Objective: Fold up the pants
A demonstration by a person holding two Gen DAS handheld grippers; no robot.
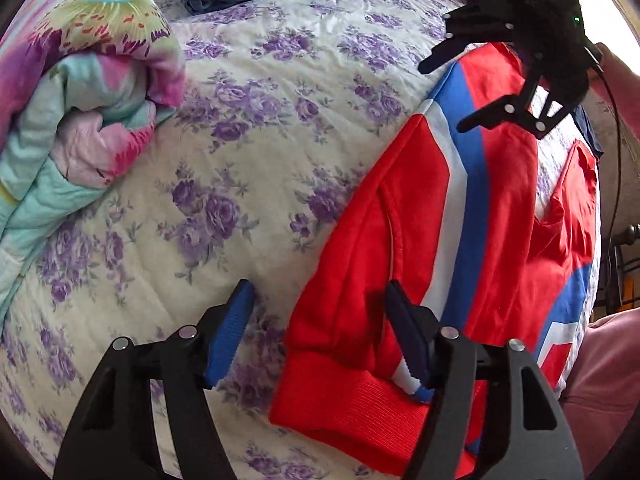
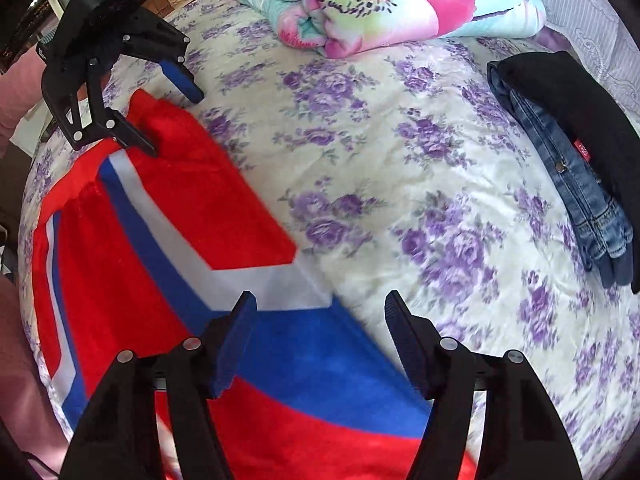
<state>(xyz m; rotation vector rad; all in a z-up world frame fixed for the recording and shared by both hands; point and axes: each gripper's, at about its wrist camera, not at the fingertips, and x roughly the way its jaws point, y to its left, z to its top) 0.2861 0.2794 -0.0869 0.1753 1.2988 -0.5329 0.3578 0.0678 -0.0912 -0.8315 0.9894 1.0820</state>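
A bed covered in a cream quilt with purple roses [image 1: 280, 140] fills both views. On it, at the far side from the person, lies a rolled floral comforter [image 1: 80, 92] in pink, teal and yellow, and well apart from it a folded stack of blue jeans [image 2: 580, 200] with a black garment [image 2: 576, 108] on top.

The task's thing, a pair of red sweatpants [image 1: 400, 240] with a blue and white stripe, lies spread near the bed's edge closest to the person, its ribbed waistband or cuff (the fisheye makes it hard to tell which) towards the left gripper.

The left gripper [image 1: 320, 328] hangs just over that ribbed end with its jaws spread wide and nothing between them; one blue pad [image 1: 228, 336] is over bare quilt, the other over red cloth. The right gripper [image 2: 320, 340] hovers over the blue band of the pants, likewise released and empty.

What could go wrong, as I judge it:
- The left gripper straddles the garment's edge, so closing here could pinch quilt along with fleece and drag the bedding up.
- Thick fleece may give only its top layer to the pads, leaving the lower layer behind and the fold crooked.
- If the two grippers take hold at uneven heights along the leg, the stripe will skew and the fold come out lopsided.
- The pants lie close to the bed's edge; a pull towards the person could slide them off.
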